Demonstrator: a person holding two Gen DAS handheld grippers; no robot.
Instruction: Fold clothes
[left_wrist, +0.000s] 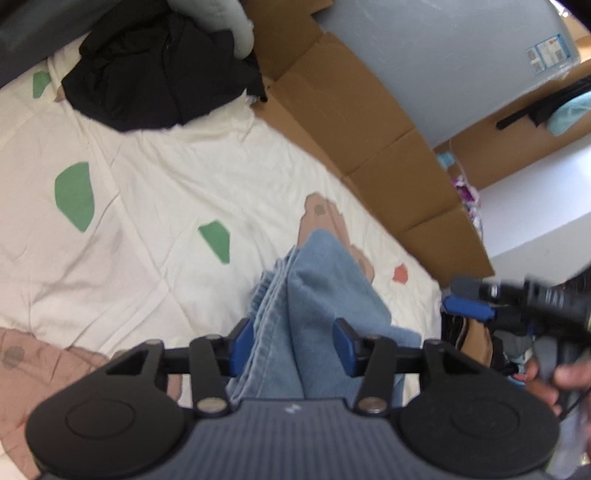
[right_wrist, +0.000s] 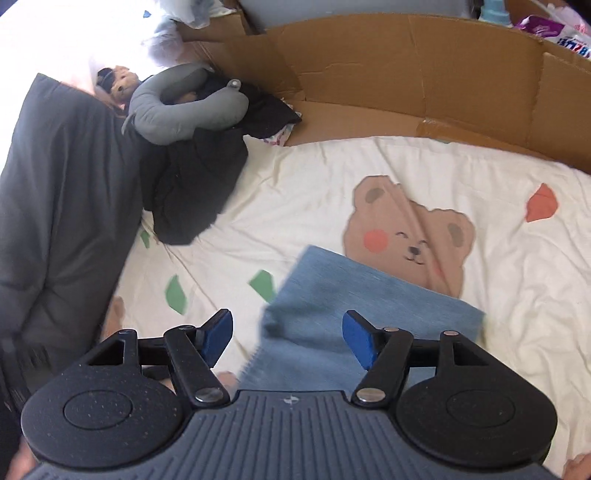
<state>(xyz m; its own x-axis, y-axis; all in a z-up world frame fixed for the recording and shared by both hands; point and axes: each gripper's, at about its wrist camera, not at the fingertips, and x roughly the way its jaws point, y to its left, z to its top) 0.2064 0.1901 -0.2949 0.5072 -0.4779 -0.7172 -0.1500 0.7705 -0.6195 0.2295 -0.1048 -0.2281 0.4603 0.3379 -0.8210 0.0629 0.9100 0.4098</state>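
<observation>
Light blue denim clothing (left_wrist: 317, 280) lies folded on the cream bedsheet (left_wrist: 184, 177), with a raised crease running away from me. My left gripper (left_wrist: 293, 343) straddles its near end. The jaws stand apart: the left fingertip (left_wrist: 242, 341) sits beside the stitched hem and the right fingertip (left_wrist: 345, 347) hovers over the cloth, neither pinching it. In the right wrist view the denim clothing (right_wrist: 351, 295) lies flat below my right gripper (right_wrist: 288, 336), which is open and holds nothing. The right gripper (left_wrist: 469, 306) also shows, blurred, at the right edge of the left wrist view, with a hand (left_wrist: 554, 376) behind it.
A heap of black clothes (left_wrist: 162, 74) lies at the far end of the bed under a grey neck pillow (right_wrist: 184, 107). Cardboard panels (right_wrist: 406, 74) wall the bed's far side. A dark grey quilt (right_wrist: 55, 184) lies on the left. The sheet has a bear print (right_wrist: 406, 229).
</observation>
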